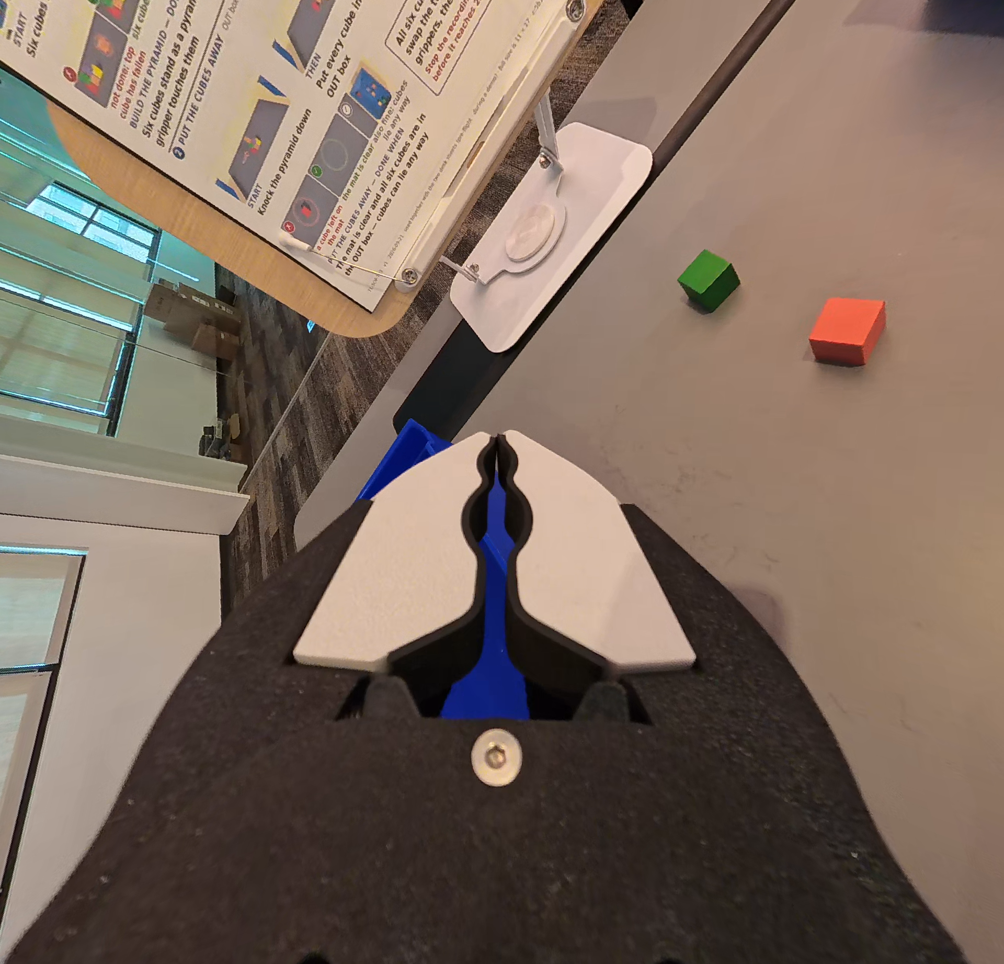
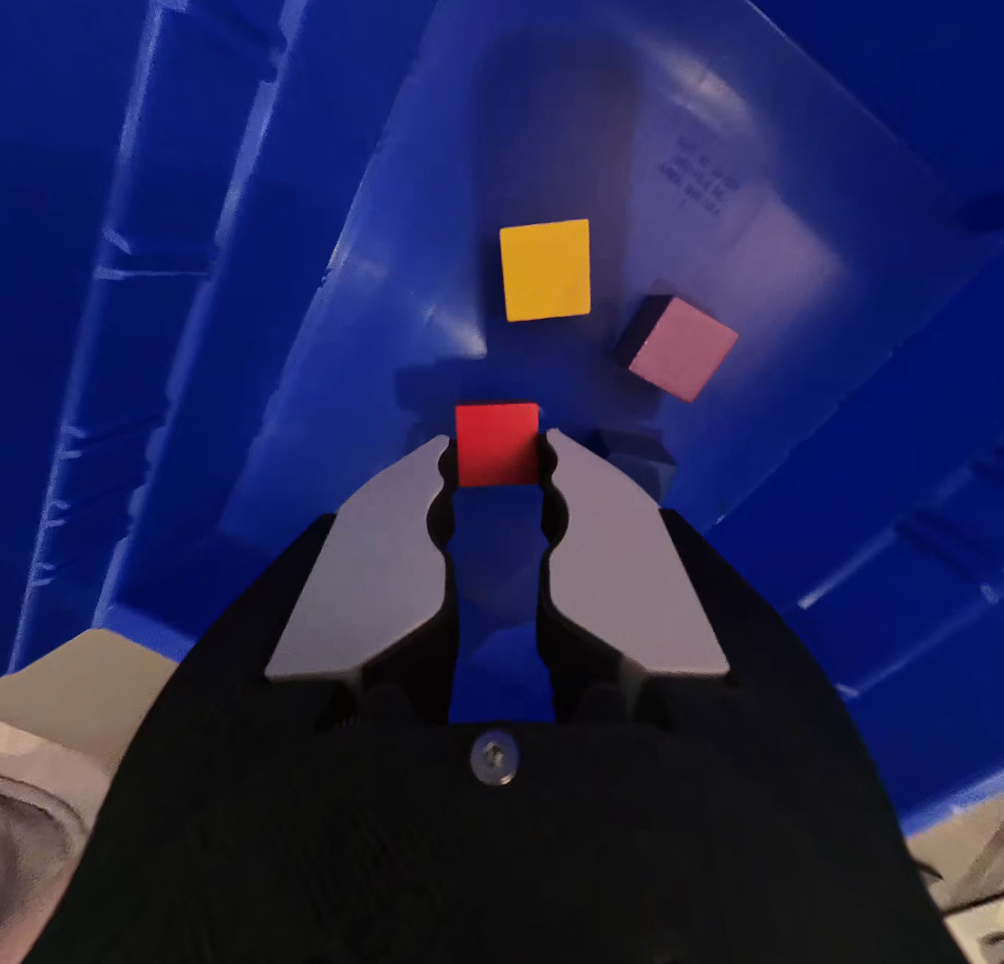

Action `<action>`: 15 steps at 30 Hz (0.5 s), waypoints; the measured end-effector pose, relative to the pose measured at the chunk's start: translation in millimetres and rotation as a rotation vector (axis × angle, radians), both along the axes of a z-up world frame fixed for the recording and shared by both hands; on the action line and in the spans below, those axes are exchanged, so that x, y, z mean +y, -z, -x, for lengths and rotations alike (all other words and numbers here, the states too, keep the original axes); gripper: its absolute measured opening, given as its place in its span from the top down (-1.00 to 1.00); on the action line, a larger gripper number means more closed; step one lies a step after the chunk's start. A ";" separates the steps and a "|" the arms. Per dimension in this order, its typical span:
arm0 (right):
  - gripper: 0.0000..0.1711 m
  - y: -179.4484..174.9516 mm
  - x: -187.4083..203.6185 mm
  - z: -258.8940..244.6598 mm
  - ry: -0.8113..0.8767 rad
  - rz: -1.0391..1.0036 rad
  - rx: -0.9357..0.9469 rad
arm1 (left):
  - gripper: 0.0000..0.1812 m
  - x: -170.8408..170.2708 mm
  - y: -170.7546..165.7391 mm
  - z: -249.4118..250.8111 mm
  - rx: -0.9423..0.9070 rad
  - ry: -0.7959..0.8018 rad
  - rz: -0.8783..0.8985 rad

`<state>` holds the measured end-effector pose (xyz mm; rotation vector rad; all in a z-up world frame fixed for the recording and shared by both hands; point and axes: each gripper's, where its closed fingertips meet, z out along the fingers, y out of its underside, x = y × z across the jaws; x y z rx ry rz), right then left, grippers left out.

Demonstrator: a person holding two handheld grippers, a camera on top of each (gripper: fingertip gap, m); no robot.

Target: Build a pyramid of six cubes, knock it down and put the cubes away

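The left tongs [image 1: 497, 440] fill the lower centre of the left wrist view, their grey fingers [image 1: 402, 557] pressed together at the tips with nothing between them. The right tongs [image 2: 497, 443] reach up the middle of the right wrist view, fingers [image 2: 375, 557] parted a little and clamped on a red cube [image 2: 497, 444] at the tips.

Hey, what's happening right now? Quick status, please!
Right hand-held gripper shut on red cube over blue bin. Left hand-held gripper shut, empty. Green cube, orange cube wait.
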<state>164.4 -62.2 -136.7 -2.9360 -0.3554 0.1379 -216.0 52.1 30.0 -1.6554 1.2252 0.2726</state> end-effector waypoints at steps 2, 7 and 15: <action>0.65 6.3 -0.5 -1.5 0.010 0.018 0.013 | 1.00 1.3 1.5 0.4 0.003 -0.004 0.004; 0.61 1.0 0.1 -4.5 0.081 0.016 0.044 | 1.00 3.5 6.9 -1.3 0.027 -0.005 0.005; 0.39 -124.6 46.5 81.9 -0.068 -0.535 0.065 | 1.00 22.6 16.0 12.0 0.195 -0.119 -0.098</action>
